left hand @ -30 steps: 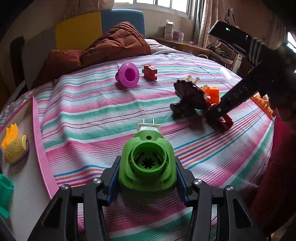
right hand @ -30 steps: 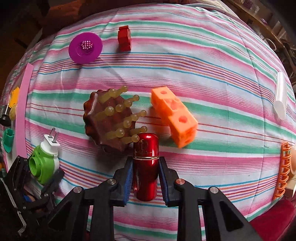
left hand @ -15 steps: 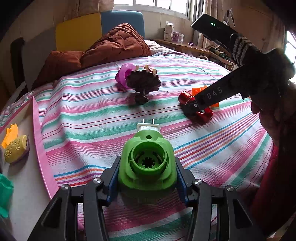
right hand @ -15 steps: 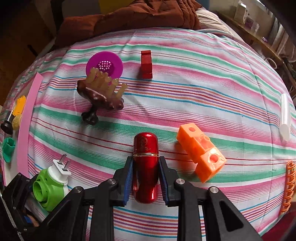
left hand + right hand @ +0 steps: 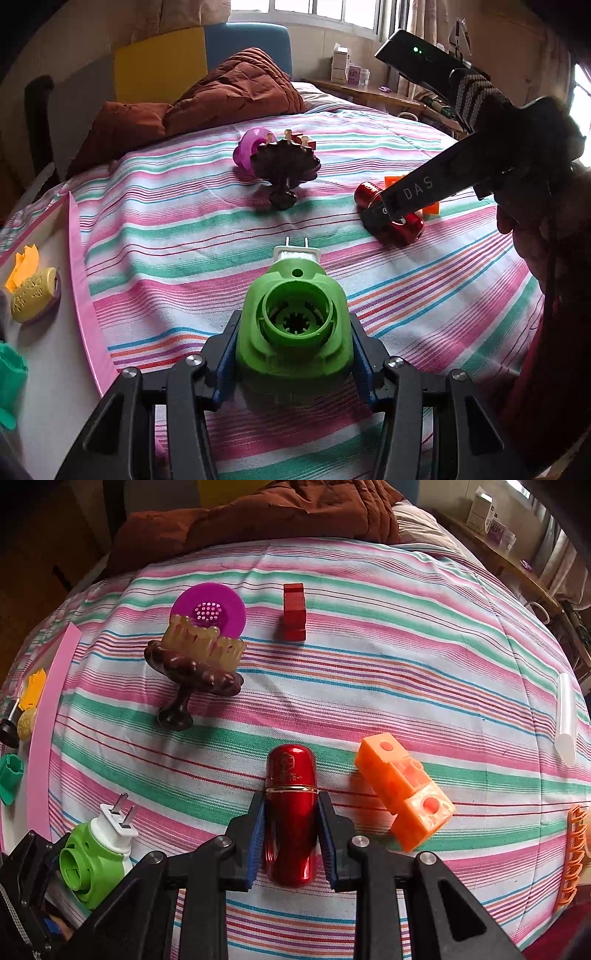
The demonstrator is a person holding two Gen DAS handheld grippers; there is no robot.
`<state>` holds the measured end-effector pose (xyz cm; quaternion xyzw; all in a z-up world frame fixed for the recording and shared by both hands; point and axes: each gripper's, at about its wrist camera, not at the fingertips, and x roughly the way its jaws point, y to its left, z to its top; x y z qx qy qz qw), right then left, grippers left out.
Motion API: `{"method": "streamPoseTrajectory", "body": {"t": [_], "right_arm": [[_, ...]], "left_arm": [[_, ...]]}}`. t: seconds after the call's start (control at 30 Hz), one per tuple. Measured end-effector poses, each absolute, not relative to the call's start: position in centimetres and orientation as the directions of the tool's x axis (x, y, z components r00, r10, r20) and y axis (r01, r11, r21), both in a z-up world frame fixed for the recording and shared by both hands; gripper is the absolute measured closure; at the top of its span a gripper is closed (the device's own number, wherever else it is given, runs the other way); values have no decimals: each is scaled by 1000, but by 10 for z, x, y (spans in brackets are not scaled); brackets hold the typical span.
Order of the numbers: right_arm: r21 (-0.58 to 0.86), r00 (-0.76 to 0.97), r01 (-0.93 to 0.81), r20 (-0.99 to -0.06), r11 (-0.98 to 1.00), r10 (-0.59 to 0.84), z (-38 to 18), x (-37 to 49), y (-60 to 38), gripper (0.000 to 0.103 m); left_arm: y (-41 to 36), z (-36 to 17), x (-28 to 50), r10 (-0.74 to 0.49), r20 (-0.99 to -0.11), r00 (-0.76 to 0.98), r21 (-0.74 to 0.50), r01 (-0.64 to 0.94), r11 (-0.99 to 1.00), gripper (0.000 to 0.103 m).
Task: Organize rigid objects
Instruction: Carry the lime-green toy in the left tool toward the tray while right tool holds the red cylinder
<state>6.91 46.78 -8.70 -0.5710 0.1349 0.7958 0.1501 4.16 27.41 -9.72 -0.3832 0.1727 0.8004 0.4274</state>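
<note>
My left gripper [image 5: 293,354] is shut on a green plug-in device [image 5: 293,325] with white prongs, held just above the striped bedspread; it also shows in the right wrist view [image 5: 94,860]. My right gripper [image 5: 291,834] is shut on a red metallic capsule [image 5: 291,812], which also shows in the left wrist view [image 5: 391,218]. An orange block [image 5: 404,790] lies just right of the capsule. A brown scalp brush [image 5: 197,668] rests tilted against a purple strainer disc [image 5: 210,607]. A red block [image 5: 294,612] lies farther back.
A white tray with a pink rim [image 5: 79,258] at the left holds a yellow piece [image 5: 33,293], an orange piece [image 5: 24,260] and a teal piece [image 5: 11,384]. A white tube [image 5: 567,720] and an orange clip [image 5: 574,853] lie at the right. A brown quilt [image 5: 229,96] is behind.
My right gripper pulled back with the red capsule, away from the brown brush. The brush and orange block now sit farther from it. My left gripper held still.
</note>
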Motion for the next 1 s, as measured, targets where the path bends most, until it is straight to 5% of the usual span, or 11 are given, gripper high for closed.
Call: {"method": "streamPoseTrajectory", "body": {"t": [1.0], "right_arm": [[-54, -326, -326, -931, -944, 166, -78, 103, 469, 77]], "left_arm": [[256, -41, 48, 547, -741, -389, -76, -762, -644, 51]]}}
